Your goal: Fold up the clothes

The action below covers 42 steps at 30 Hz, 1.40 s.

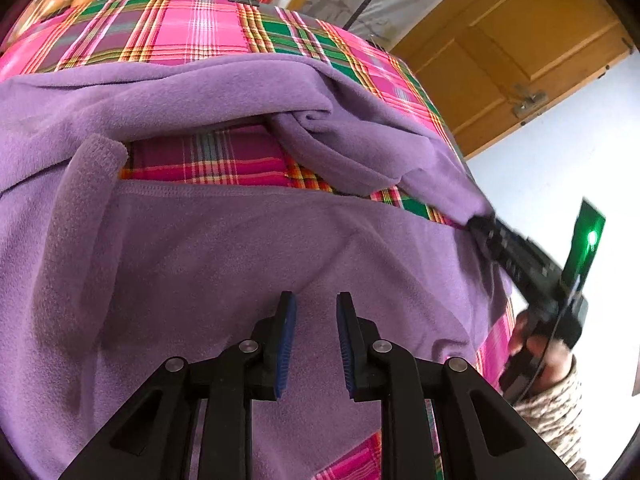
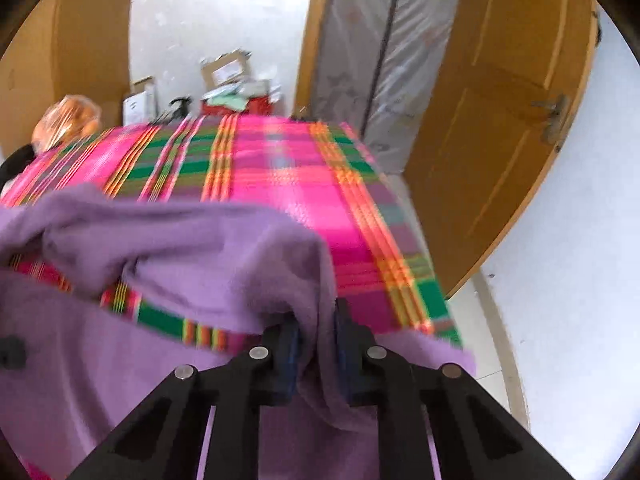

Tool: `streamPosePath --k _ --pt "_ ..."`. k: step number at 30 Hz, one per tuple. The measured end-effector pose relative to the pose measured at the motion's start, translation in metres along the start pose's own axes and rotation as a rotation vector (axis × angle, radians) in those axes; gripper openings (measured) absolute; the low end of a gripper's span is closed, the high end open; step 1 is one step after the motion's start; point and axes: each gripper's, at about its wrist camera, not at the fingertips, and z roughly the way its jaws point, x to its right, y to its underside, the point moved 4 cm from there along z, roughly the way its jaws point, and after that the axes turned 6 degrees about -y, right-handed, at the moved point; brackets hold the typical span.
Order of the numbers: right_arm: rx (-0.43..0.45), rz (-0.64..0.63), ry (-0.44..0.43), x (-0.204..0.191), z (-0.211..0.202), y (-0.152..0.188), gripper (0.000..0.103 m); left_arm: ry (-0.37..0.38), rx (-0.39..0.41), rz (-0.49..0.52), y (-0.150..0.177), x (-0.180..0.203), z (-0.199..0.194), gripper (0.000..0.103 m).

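On my left I see a ribbed cuff (image 1: 86,184) at the end of a soft sleeve, part of the purple fleece garment (image 1: 248,248) that lies spread over the pink, green and orange plaid tablecloth (image 1: 192,26); its nap looks brushed and matte, with a stitched hem running across the middle. My left gripper (image 1: 316,340) hovers over the flat fleece panel with its blue-padded jaws parted a little and nothing between them. A gap of bare plaid shows between the hem and the bunched, twisted fold beyond it. Farther right, my right gripper (image 2: 316,344) has its jaws closed on a gathered ridge of the fleece near the table's right edge, the cloth draping up from the pinch; that view is smeared, so I cannot judge how much fabric is caught. Past that edge I see pale floor tiles (image 2: 492,344) and a panelled wooden door (image 2: 512,128), leaving open room on the right.
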Motion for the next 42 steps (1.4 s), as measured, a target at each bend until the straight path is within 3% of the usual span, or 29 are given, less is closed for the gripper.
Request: streamPosePath --k 2,8,15,19,26,31,37,42 --pt "0.019 0.026 0.024 0.007 0.001 -0.01 0.016 0.0 0.003 0.002 0.001 0.0 0.001 0.022" --pt "-0.126 0.041 0.076 0.012 0.033 -0.015 0.023 -0.006 0.013 0.008 0.003 -0.001 -0.002 0.022" --pt "-0.119 0.084 0.032 0.012 0.0 -0.01 0.039 0.006 0.018 0.031 0.012 0.004 -0.014 0.022" --pt "-0.14 0.082 -0.003 0.004 -0.025 0.003 0.04 0.0 0.064 0.017 0.021 -0.008 -0.037 0.022" --pt "-0.094 -0.007 -0.159 -0.06 -0.069 0.026 0.041 -0.059 0.149 -0.045 0.059 -0.059 -0.094 0.023" --pt "-0.058 -0.075 -0.322 -0.12 -0.089 0.041 0.041 -0.166 0.214 -0.148 0.092 -0.122 -0.135 0.027" --pt "-0.072 -0.112 -0.482 -0.183 -0.082 0.039 0.042 -0.217 0.268 -0.271 0.116 -0.175 -0.164 0.027" --pt "-0.104 -0.092 -0.579 -0.219 -0.061 0.021 0.049 -0.243 0.279 -0.319 0.122 -0.199 -0.172 0.028"
